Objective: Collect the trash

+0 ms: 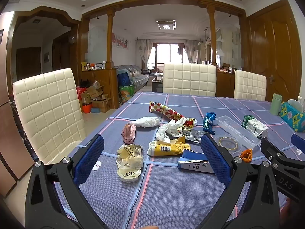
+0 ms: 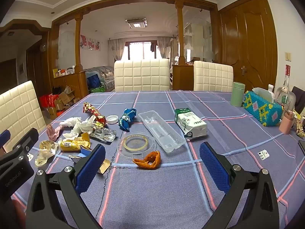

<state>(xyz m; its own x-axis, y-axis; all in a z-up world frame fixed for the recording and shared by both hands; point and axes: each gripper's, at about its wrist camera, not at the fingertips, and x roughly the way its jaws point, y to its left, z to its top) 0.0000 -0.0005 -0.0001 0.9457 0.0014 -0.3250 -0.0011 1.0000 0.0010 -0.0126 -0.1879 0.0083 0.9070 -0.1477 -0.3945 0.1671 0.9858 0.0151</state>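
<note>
I have both grippers hovering over the near edge of the table (image 2: 152, 200), jaws spread wide and nothing between them. The left gripper (image 1: 152, 156) looks straight at the main heap of trash; the right gripper (image 2: 152, 162) faces the clear round lid (image 2: 136, 145), which I'll use as my landmark.

Just in front of the lid lies an orange crumpled wrapper (image 2: 149, 160), nearest my right jaws. Just to the right of the lid sits a clear plastic tray (image 2: 162, 131), and beyond that tray a green-and-white carton (image 2: 189, 124) on its side. Behind the lid is a blue foil wrapper (image 2: 127, 119) beside a white cap (image 2: 112, 119). Left of the lid the clutter thickens: an empty blister pack (image 2: 103, 134), a yellow packet (image 2: 74, 144), white crumpled plastic (image 2: 76, 126), a pink wad (image 2: 52, 132) and a red-and-gold checked wrapper (image 2: 93, 111).

Far right of the lid stand a green flask (image 2: 237, 93), a beaded tissue box (image 2: 264, 111) and what looks like a glass bottle (image 2: 285, 95), though the edge is warped.
</note>
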